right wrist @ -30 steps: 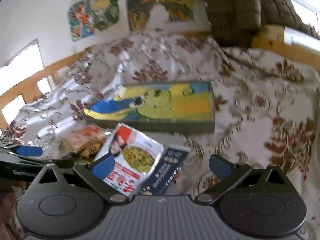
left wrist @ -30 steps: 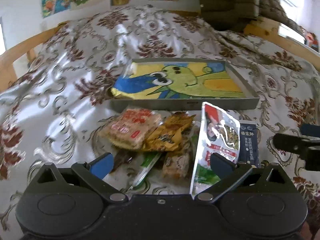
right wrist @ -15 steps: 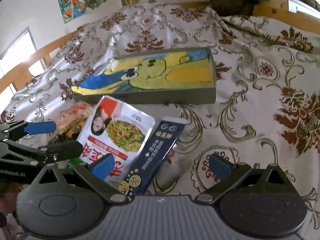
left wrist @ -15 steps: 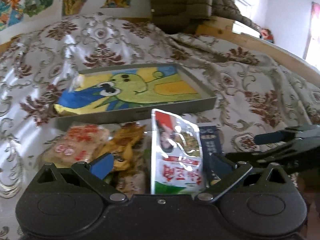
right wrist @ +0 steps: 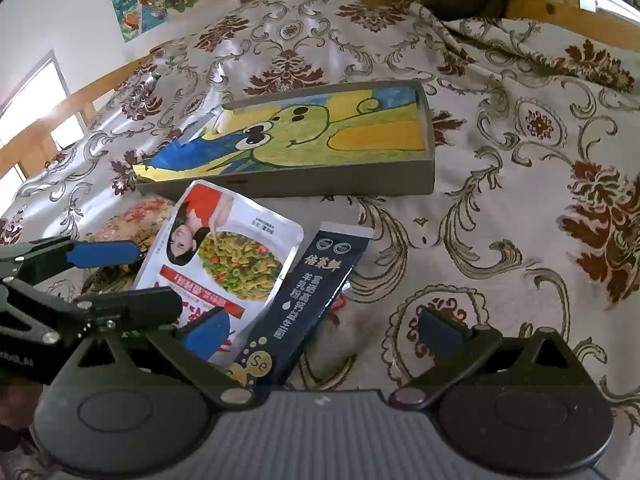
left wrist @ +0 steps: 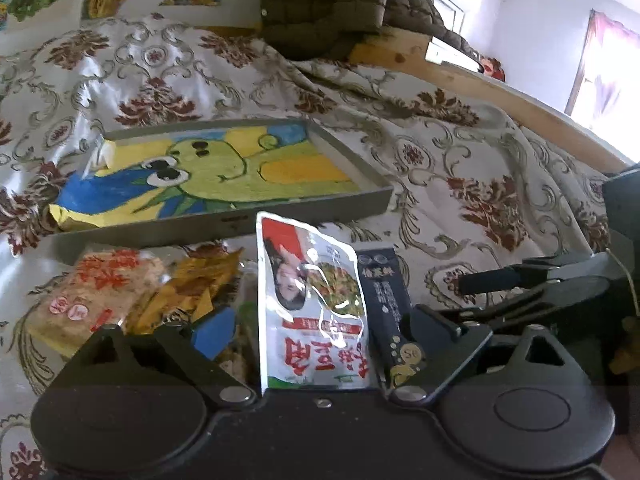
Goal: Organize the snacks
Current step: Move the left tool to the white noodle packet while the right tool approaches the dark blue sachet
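My left gripper (left wrist: 322, 325) hangs low over a pile of snacks on the bedspread, and its jaws are closing. A white and red noodle pouch (left wrist: 316, 304) and a dark blue stick pack (left wrist: 386, 308) lie between its fingers, and neither pad presses on them. My right gripper (right wrist: 324, 328) stands open over the stick pack (right wrist: 316, 292), whose lower end lies between its pads. An orange cracker pack (left wrist: 96, 292) and a yellow packet (left wrist: 200, 284) lie left of the pouch. Behind them sits a grey tray (left wrist: 224, 224) lined with a green cartoon drawing.
A floral bedspread (right wrist: 520, 168) covers the whole surface, with bare cloth to the right of the snacks. A wooden bed rail (left wrist: 480, 88) runs along the far right. A dark quilted jacket (left wrist: 320, 0) hangs behind the tray. Posters are on the wall.
The left gripper swung right until the pouch lay centred between its fingers, and its jaws narrowed a little. The right gripper sank closer to the stick pack.
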`<state>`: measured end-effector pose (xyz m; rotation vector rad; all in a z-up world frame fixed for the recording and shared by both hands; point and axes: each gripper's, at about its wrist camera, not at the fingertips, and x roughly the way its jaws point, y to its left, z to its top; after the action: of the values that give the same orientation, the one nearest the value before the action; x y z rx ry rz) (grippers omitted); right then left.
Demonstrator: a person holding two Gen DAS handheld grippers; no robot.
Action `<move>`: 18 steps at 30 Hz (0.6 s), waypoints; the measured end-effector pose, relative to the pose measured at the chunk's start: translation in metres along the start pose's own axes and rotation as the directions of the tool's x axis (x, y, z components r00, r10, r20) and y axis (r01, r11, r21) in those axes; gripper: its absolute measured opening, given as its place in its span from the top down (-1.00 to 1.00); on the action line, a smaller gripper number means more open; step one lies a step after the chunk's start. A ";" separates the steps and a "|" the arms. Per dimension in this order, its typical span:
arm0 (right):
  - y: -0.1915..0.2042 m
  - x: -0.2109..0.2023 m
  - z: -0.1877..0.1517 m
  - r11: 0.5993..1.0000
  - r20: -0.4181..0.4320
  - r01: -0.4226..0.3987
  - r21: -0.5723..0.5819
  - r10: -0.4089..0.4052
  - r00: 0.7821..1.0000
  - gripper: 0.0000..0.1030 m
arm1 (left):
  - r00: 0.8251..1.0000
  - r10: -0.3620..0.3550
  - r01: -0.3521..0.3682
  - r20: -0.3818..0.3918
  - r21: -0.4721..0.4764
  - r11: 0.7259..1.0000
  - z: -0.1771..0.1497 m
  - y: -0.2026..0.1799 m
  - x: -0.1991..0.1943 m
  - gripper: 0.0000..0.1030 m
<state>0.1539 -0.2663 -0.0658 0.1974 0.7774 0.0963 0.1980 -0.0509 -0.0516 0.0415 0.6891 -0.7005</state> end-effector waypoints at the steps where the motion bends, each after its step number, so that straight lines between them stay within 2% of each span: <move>1: -0.002 0.001 0.000 1.000 -0.007 -0.007 0.016 0.007 1.000 -0.99 | 1.000 -0.006 0.006 -0.009 -0.003 1.000 0.000 0.000 0.001 -0.74; 7: -0.008 0.005 0.001 0.999 -0.053 -0.017 0.044 0.019 0.998 -0.82 | 0.999 -0.011 0.011 -0.034 -0.011 1.000 -0.002 0.002 0.004 -0.58; 9: -0.009 0.005 0.001 0.999 -0.065 -0.013 0.053 0.016 0.998 -0.73 | 0.999 -0.023 0.022 -0.042 -0.029 0.999 -0.002 0.004 0.004 -0.42; 13: -0.012 0.006 0.001 0.996 -0.083 -0.033 0.082 0.040 0.996 -0.58 | 0.998 -0.035 0.033 -0.043 -0.041 0.999 -0.001 0.005 0.002 -0.23; 15: -0.012 0.007 0.001 0.995 -0.083 -0.055 0.088 0.062 0.995 -0.46 | 0.998 -0.044 0.042 -0.034 -0.044 0.998 0.000 0.007 0.001 -0.03; 18: -0.011 0.008 0.000 0.993 -0.092 -0.085 0.086 0.093 0.991 -0.28 | 0.997 -0.068 0.066 -0.021 -0.078 0.995 0.002 0.011 -0.002 0.08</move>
<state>0.1600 -0.2756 -0.0735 0.3069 0.8690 0.1592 0.2043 -0.0420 -0.0505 -0.0443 0.7420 -0.7382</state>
